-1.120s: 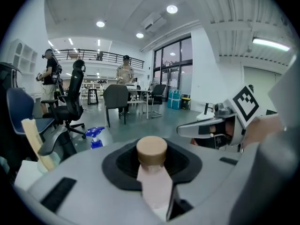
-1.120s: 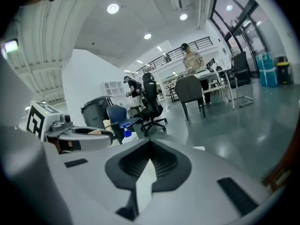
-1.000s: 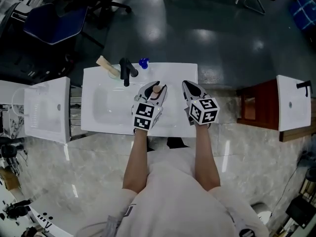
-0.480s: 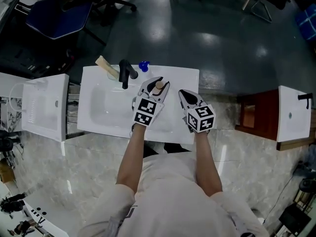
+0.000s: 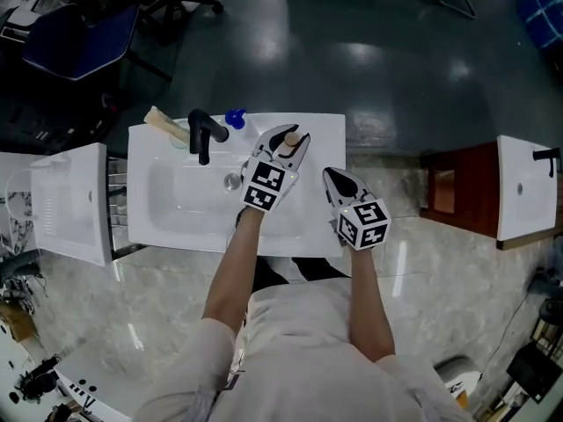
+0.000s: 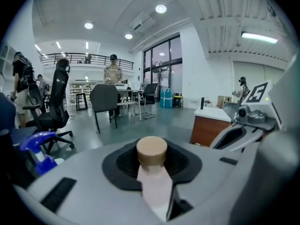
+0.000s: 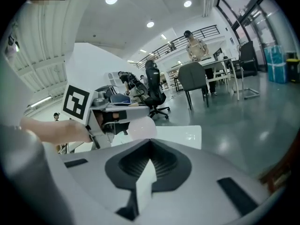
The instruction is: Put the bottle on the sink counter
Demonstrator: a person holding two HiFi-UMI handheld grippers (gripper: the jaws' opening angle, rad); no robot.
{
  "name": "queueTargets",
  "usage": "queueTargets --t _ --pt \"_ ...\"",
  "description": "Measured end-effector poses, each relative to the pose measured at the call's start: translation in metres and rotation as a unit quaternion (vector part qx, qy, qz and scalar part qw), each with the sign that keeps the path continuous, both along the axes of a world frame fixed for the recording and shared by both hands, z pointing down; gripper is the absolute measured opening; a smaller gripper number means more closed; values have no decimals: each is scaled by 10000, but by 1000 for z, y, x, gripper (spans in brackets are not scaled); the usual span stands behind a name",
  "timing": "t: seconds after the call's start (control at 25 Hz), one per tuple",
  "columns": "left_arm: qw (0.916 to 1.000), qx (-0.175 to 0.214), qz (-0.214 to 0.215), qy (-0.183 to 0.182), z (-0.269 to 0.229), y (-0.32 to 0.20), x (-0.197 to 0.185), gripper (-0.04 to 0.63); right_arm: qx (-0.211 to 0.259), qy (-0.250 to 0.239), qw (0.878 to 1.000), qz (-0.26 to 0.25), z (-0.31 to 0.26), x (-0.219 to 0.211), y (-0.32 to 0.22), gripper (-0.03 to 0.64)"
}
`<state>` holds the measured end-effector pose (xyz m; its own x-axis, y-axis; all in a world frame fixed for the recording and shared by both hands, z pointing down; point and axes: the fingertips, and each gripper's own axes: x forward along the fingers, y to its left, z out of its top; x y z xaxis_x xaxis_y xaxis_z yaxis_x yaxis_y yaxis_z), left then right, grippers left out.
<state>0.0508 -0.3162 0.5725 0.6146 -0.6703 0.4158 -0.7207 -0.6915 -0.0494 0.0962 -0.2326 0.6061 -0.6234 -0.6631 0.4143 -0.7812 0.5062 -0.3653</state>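
left gripper [image 5: 288, 139] is clamped about halfway closed on the pink bottle [image 6: 154, 184], tan cap poking up past the jaw tips. in the head view the bottle [image 5: 292, 136] sits just above the frame's middle, over the upper right part of the white sink counter [image 5: 325, 148], right of the black faucet [image 5: 201, 134]. can't tell if it touches the counter. right gripper [image 5: 332, 177] is closed with nothing in it, lower right of the left one.
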Motion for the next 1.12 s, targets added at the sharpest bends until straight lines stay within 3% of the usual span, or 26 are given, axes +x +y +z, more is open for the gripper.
queueTargets --t 0.36,1.12 --pt "9996 32 271 62 17 -21 40 112 22 -2 9999 149 3 13 9 5" --pt "9993 -260 263 -29 60 -36 58 112 25 51 9994 345 11 33 18 5"
